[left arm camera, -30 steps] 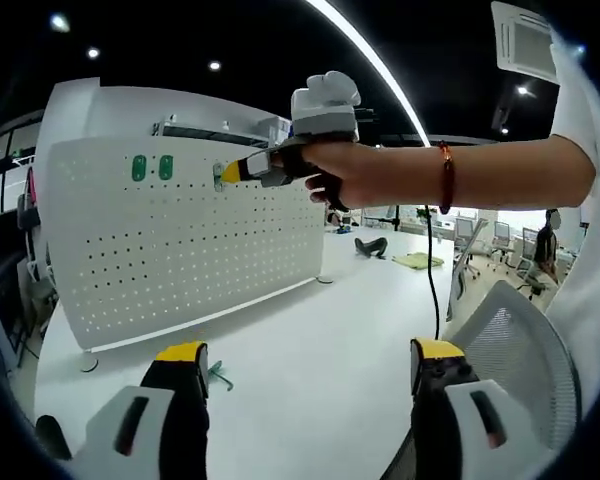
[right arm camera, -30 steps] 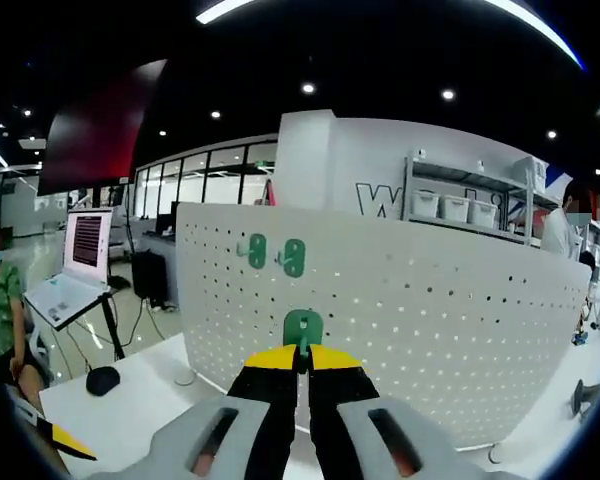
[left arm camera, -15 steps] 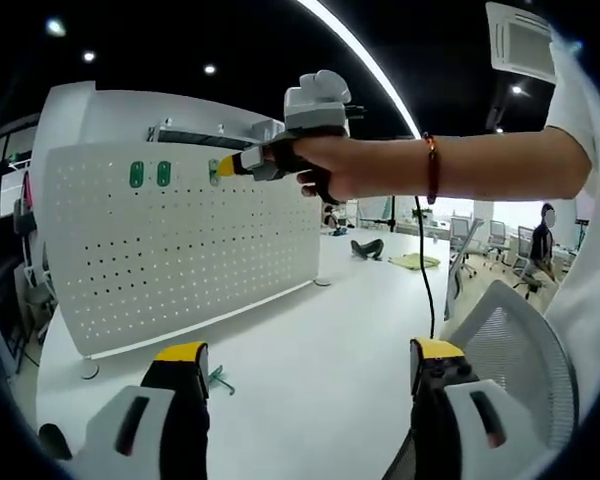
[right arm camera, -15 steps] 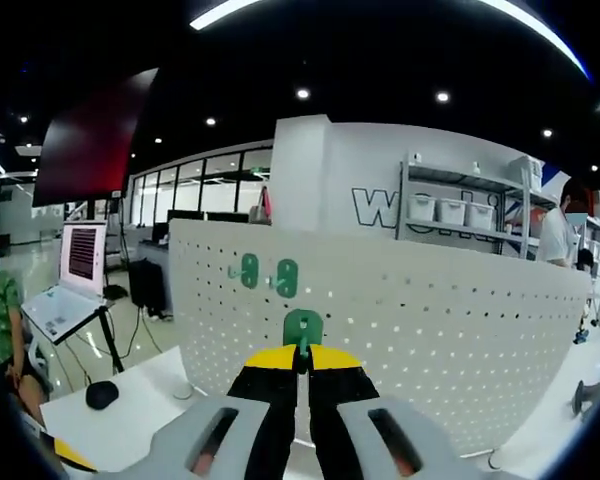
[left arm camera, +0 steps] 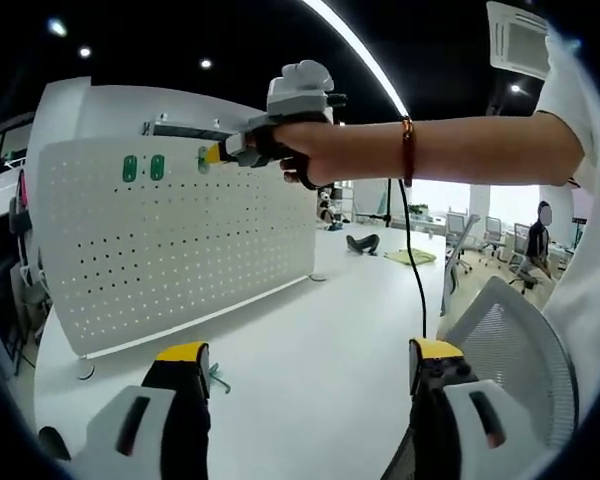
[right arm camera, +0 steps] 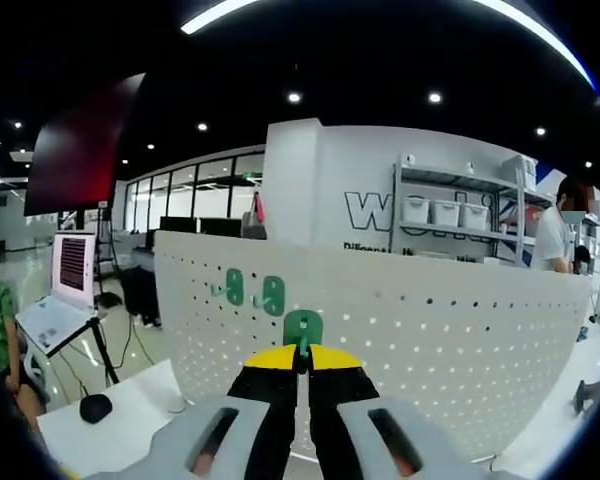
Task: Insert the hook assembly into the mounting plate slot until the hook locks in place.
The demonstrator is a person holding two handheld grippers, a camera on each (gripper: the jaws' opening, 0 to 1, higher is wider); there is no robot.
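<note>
One green hook (right arm camera: 302, 327), plate upright, is pinched in the right tool (right arm camera: 300, 356) facing the pegboard (right arm camera: 430, 330).

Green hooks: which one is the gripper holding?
The hook pinched in the shut right gripper. The two others already hang side by side on the pegboard.

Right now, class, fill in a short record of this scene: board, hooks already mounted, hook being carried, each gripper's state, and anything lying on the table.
board: white pegboard, upright on the white table
mounted hooks: two green hooks, side by side near the board's top
carried hook: green hook, clamped in the right gripper, close to the board's top
left gripper: left gripper open, holding nothing, low over the table
on table: small green piece near the board's foot
</note>
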